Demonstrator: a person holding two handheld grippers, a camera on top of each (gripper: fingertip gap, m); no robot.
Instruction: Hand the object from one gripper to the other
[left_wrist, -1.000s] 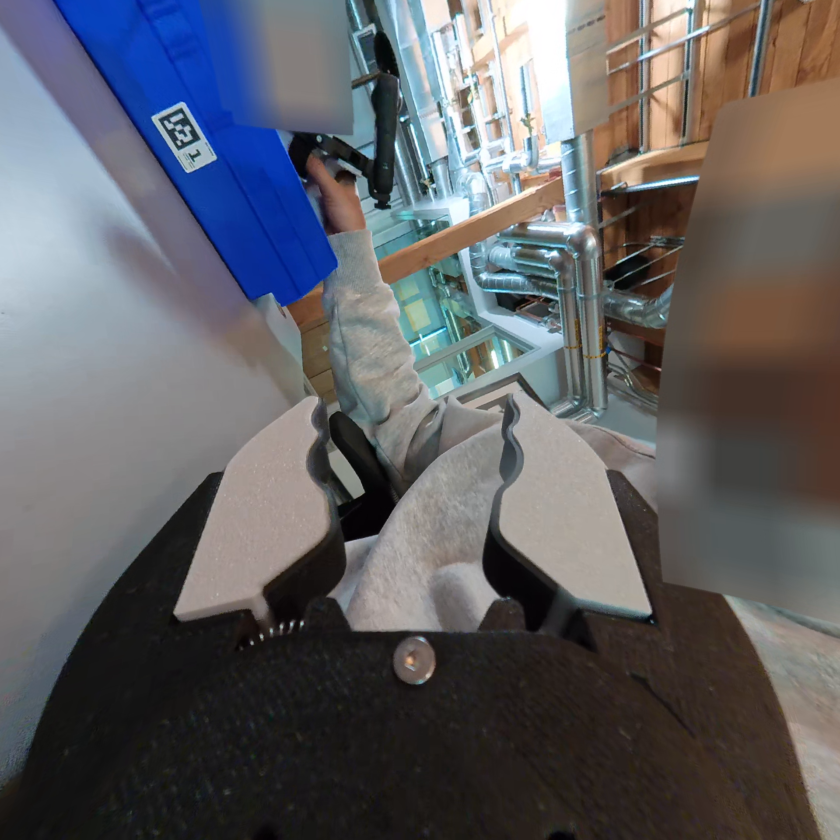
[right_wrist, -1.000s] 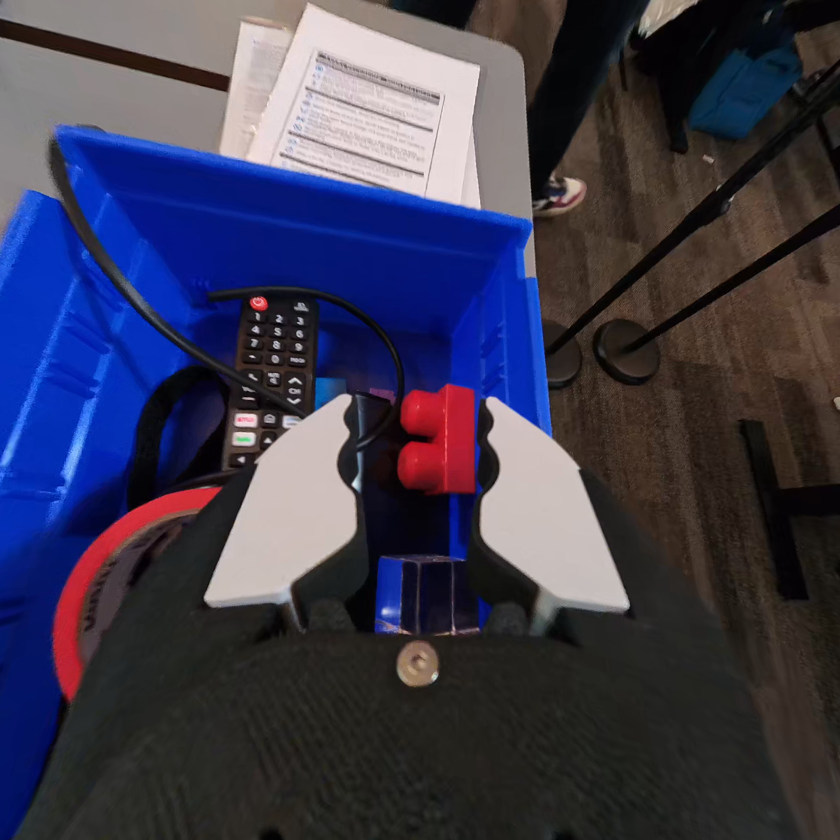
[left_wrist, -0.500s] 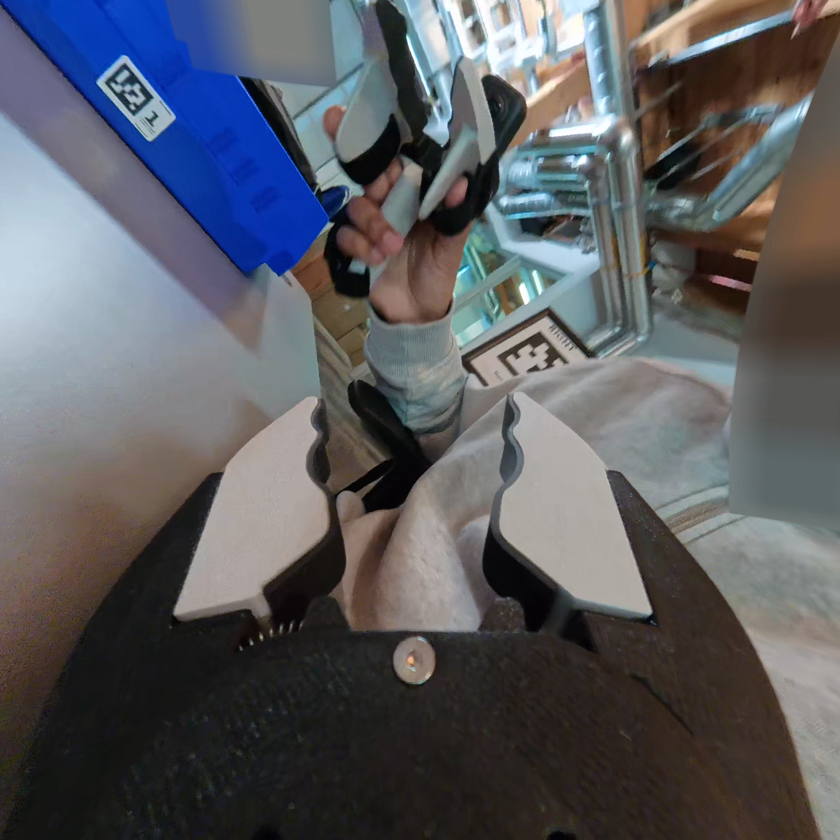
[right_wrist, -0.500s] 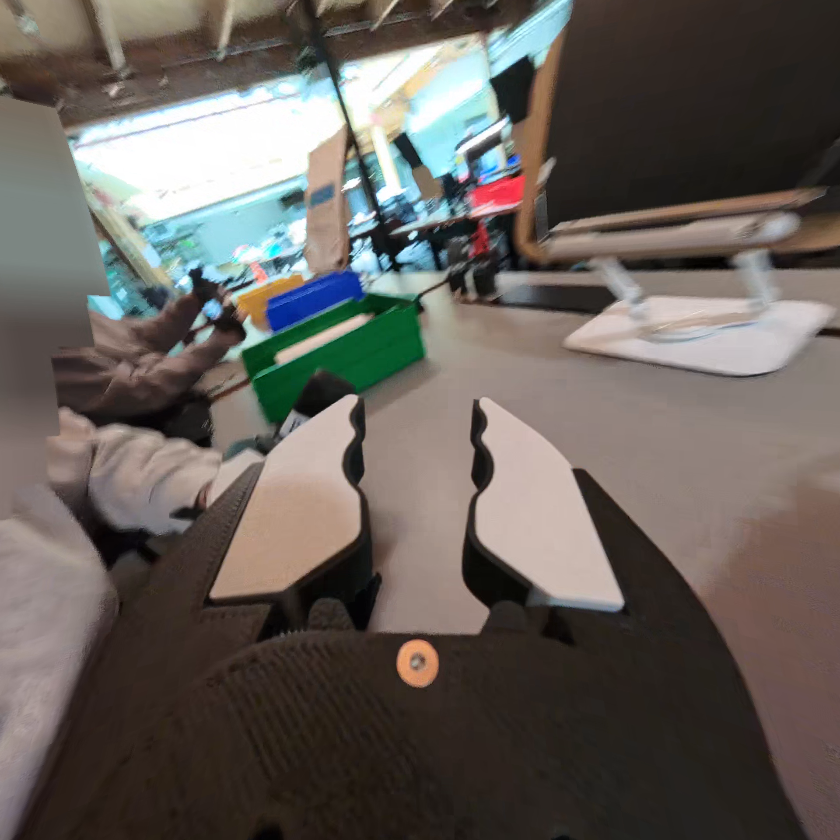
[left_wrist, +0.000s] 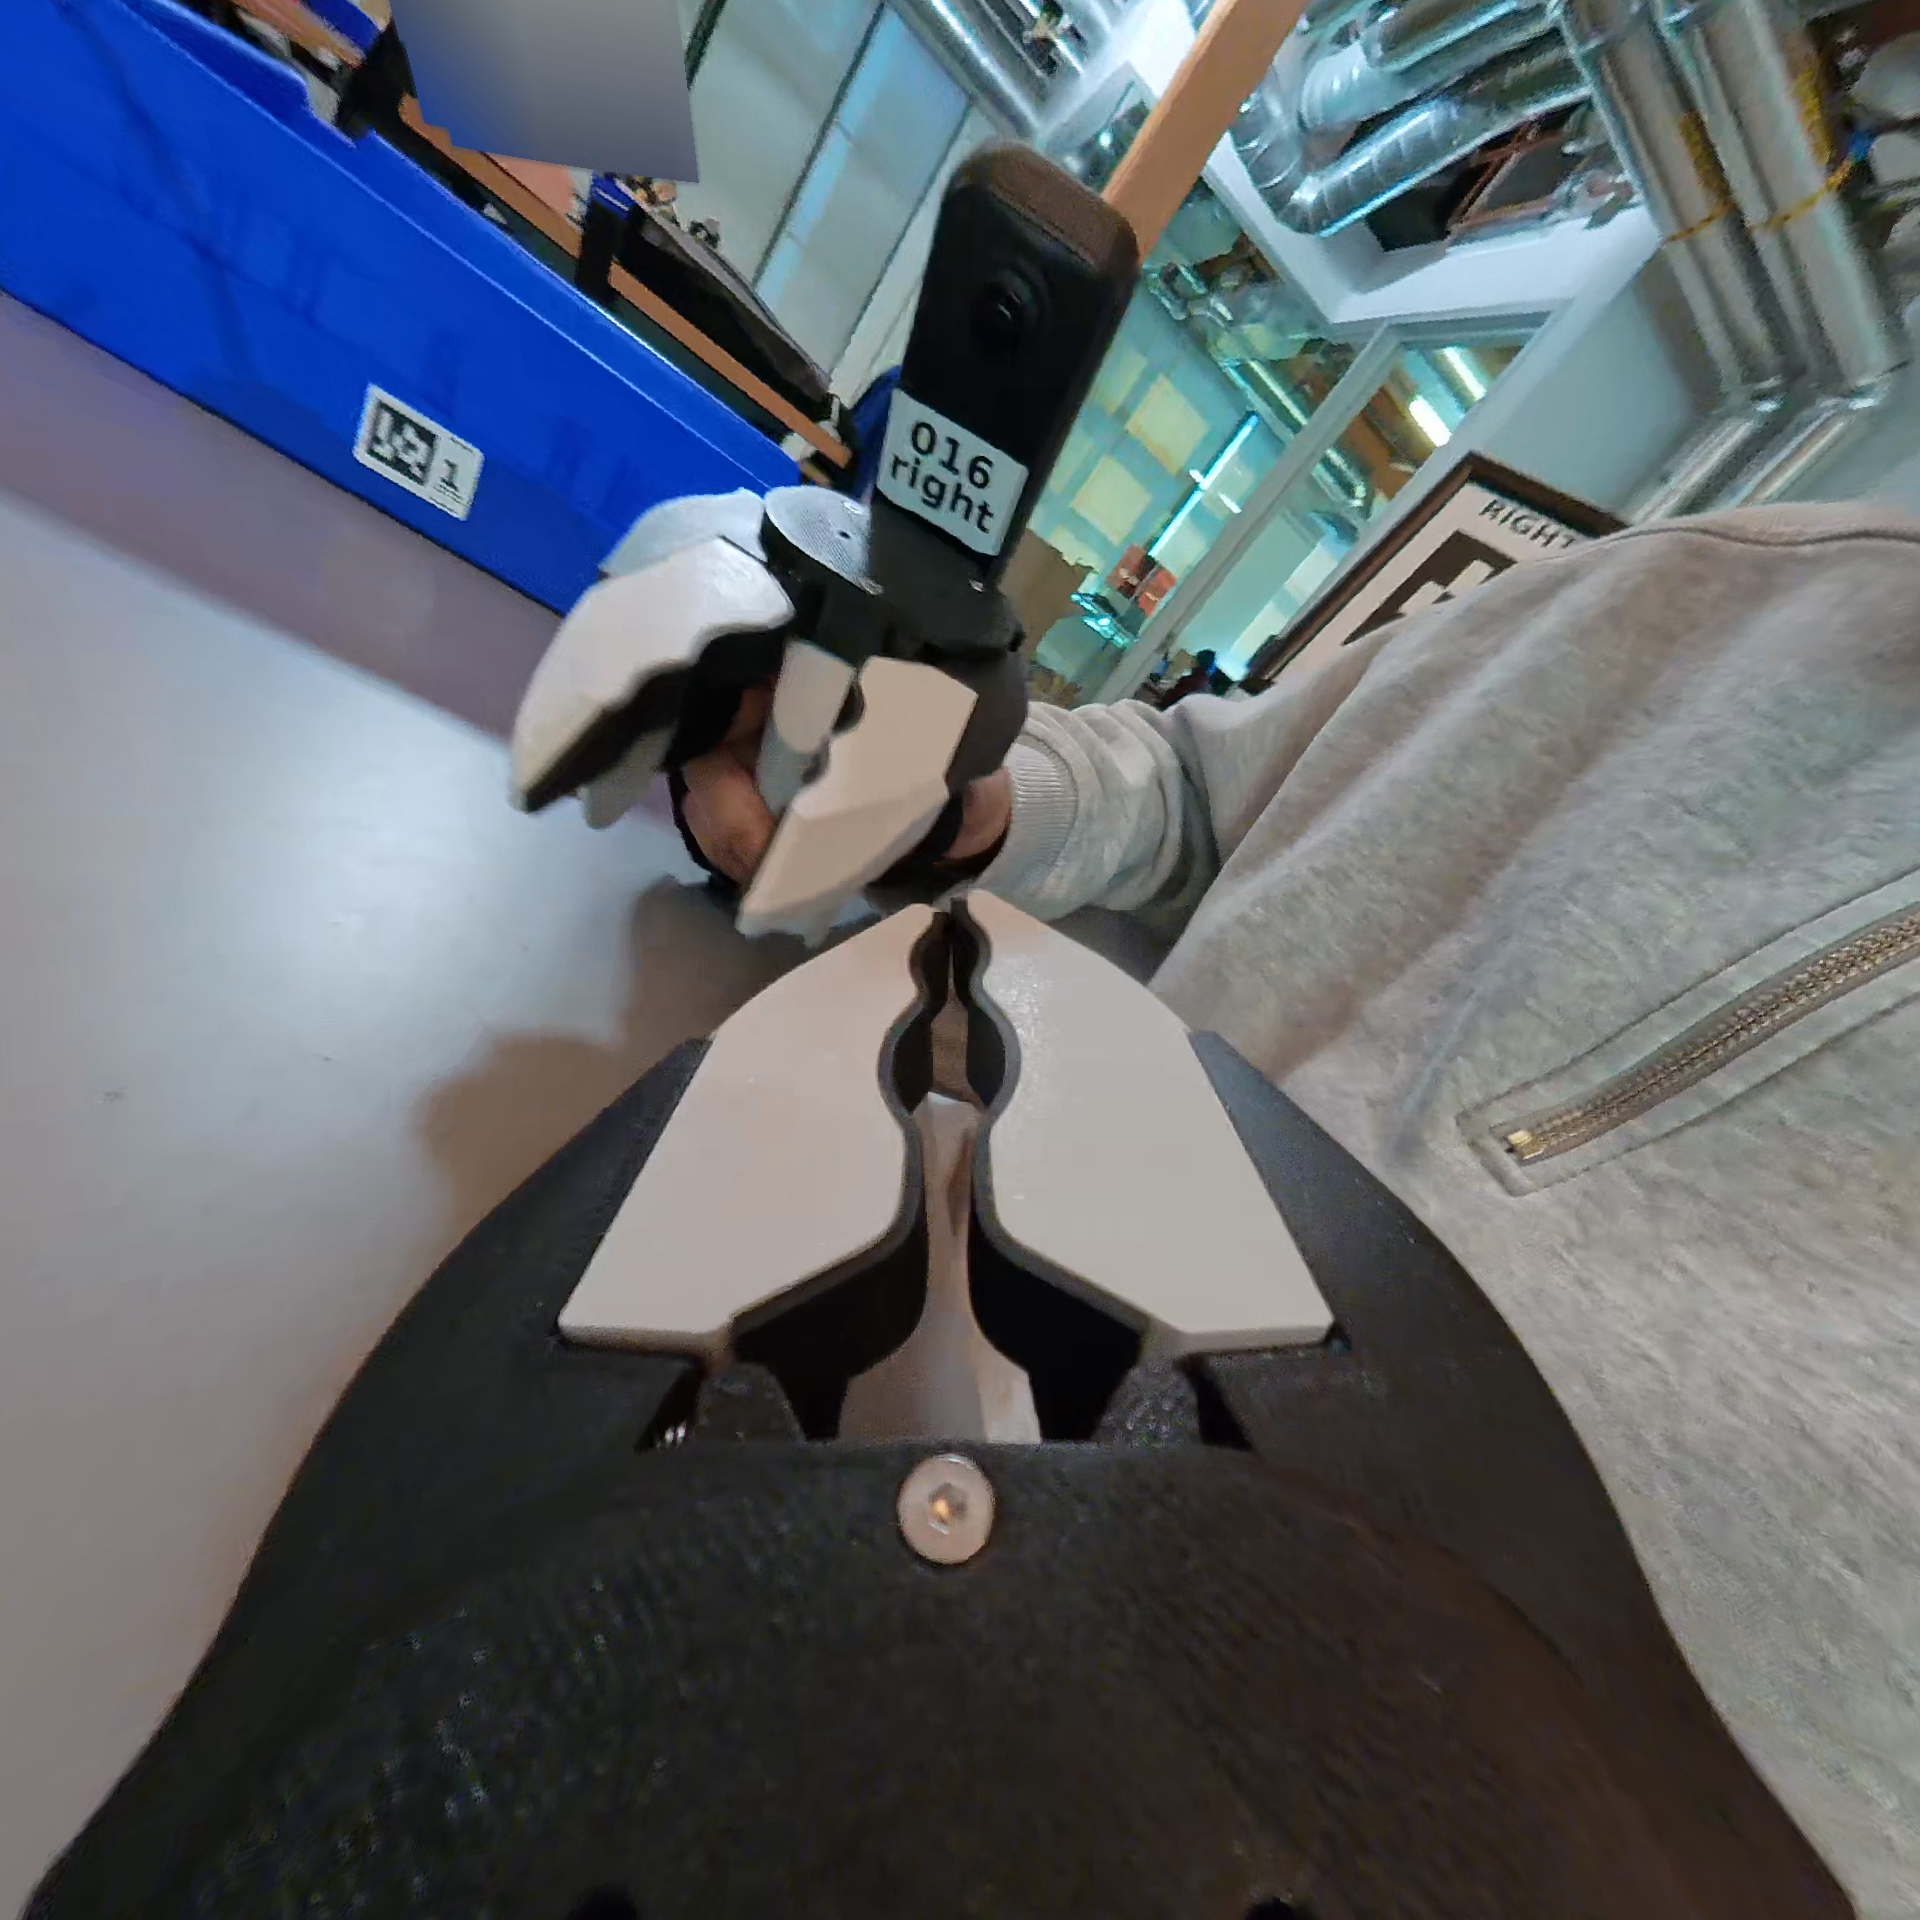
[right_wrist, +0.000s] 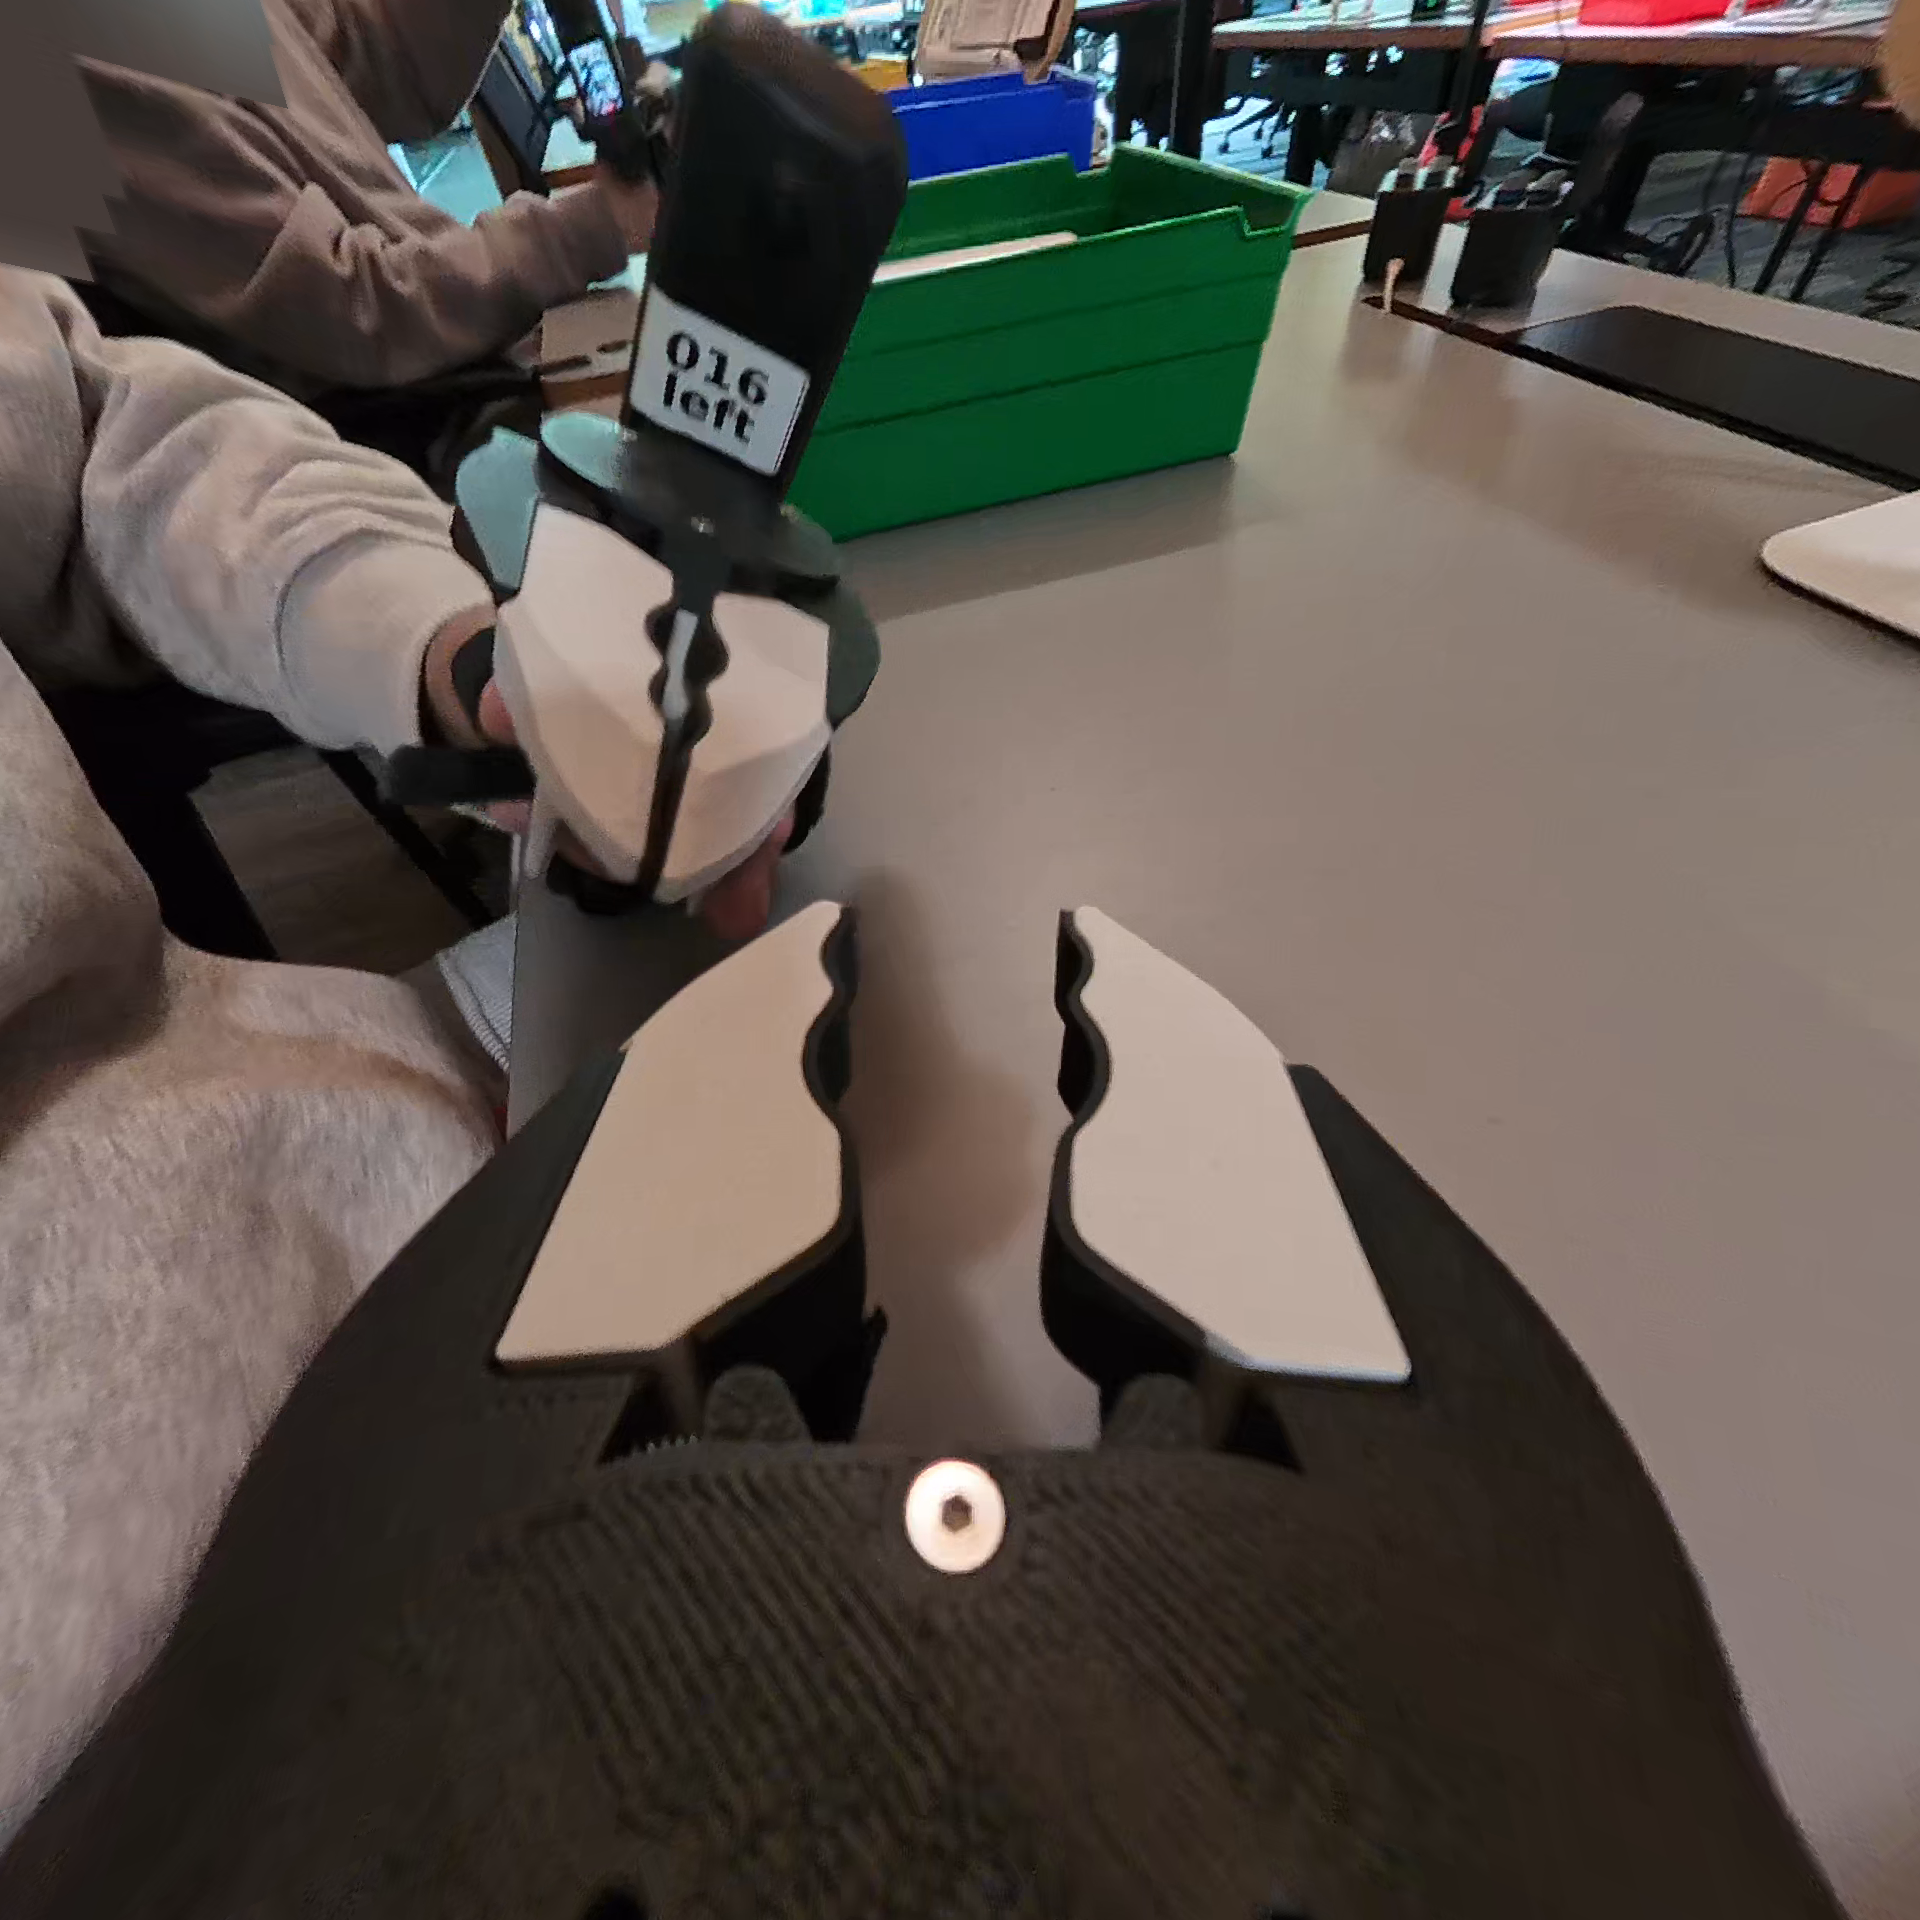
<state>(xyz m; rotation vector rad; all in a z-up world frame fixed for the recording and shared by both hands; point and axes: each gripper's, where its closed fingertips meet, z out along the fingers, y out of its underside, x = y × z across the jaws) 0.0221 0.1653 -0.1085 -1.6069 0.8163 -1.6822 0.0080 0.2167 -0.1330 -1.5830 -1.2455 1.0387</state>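
My left gripper (left_wrist: 951, 920) is shut with its fingertips together, and I see nothing held between them. It also shows in the right wrist view (right_wrist: 665, 727), shut, at the table's near edge. My right gripper (right_wrist: 956, 925) is open and empty, low over the grey table (right_wrist: 1351, 779). In the left wrist view the right gripper (left_wrist: 655, 842) faces mine, tips almost touching, jaws apart. No object to hand over is in view. The blue bin (left_wrist: 260, 291) stands behind the right gripper; its inside is hidden.
A green bin (right_wrist: 1039, 353) stands on the table behind the left gripper, with another blue bin (right_wrist: 987, 114) beyond it. A white stand base (right_wrist: 1860, 561) lies at the right edge and a black mat (right_wrist: 1714, 364) farther back. A seated person (right_wrist: 312, 229) is at the far left.
The right gripper left the blue bin, where a red brick lay between its fingers, and swung round empty to face the left gripper. The left gripper went from open to shut.
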